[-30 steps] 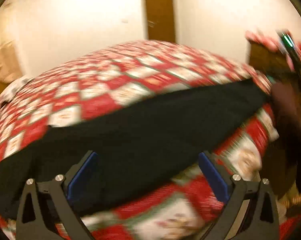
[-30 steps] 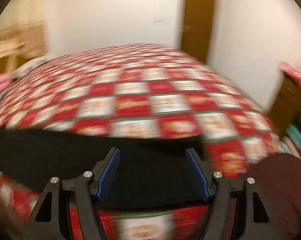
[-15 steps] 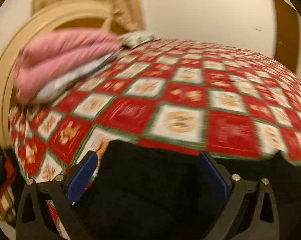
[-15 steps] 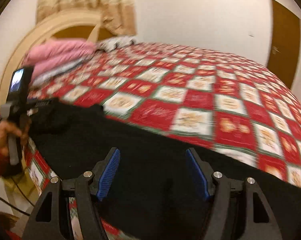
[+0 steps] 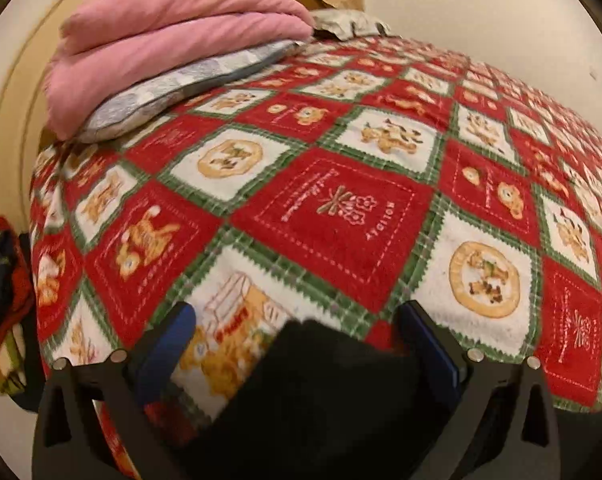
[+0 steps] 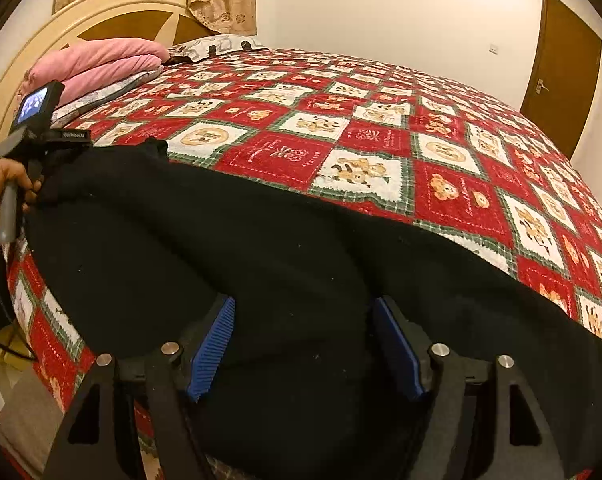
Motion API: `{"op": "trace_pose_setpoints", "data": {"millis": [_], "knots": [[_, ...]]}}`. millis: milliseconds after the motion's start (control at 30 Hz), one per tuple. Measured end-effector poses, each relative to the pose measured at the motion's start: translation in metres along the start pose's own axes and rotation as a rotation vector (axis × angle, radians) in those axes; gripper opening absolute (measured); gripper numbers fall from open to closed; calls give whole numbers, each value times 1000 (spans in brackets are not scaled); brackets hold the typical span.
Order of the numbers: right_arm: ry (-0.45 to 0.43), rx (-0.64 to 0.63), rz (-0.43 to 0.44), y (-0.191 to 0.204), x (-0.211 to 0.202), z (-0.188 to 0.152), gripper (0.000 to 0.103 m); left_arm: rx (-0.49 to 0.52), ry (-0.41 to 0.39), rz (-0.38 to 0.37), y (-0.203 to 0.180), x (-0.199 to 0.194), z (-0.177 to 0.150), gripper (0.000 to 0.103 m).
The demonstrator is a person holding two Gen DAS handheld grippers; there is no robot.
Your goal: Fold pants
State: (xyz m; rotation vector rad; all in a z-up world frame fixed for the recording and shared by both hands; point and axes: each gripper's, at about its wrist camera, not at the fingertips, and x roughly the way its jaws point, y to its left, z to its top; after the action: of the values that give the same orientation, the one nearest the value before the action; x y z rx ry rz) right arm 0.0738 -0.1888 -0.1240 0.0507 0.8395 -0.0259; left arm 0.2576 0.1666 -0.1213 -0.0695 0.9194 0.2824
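Black pants (image 6: 261, 248) lie spread along the near edge of a bed with a red, white and green checked blanket (image 6: 381, 136). My right gripper (image 6: 305, 340) is open, its blue pads on either side of the black cloth near the middle of the pants. My left gripper (image 5: 297, 344) is open over one end of the pants (image 5: 321, 392), close to the bed's corner. In the right wrist view the left gripper's handle and small screen (image 6: 35, 120) show at the far left end of the pants.
A folded pink blanket (image 5: 173, 40) lies on a grey pillow (image 5: 181, 84) at the cream headboard (image 6: 113, 4). A brown door (image 6: 561, 88) stands at the right wall. Dark clothing (image 5: 1, 280) hangs left of the bed.
Both views swung left toward the headboard. The left gripper moved along the pants to their left end; the right gripper now sits over the middle of the pants.
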Motion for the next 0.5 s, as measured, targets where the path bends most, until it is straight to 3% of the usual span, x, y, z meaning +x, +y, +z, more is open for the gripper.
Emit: {"op": "trace_pose_setpoints", "data": {"millis": [67, 133, 200, 233, 300, 400, 500], "knots": [[1, -2, 1, 2, 5, 6, 74, -1, 17, -45, 12, -7, 6, 102], [-6, 29, 7, 0, 0, 8, 74, -2, -50, -16, 33, -32, 3, 100], [-81, 71, 22, 1, -17, 9, 74, 9, -127, -26, 53, -58, -5, 100], [-132, 62, 63, 8, -27, 12, 74, 20, -169, -15, 64, -75, -14, 100], [-152, 10, 90, 26, -34, 16, 74, 33, -197, -17, 71, -88, -24, 100], [-125, -73, 140, 57, -30, 15, 74, 82, -212, -66, 66, -97, -48, 100], [-72, -85, 172, 70, -22, 2, 74, 166, -165, 35, 48, -77, -77, 100]]}}
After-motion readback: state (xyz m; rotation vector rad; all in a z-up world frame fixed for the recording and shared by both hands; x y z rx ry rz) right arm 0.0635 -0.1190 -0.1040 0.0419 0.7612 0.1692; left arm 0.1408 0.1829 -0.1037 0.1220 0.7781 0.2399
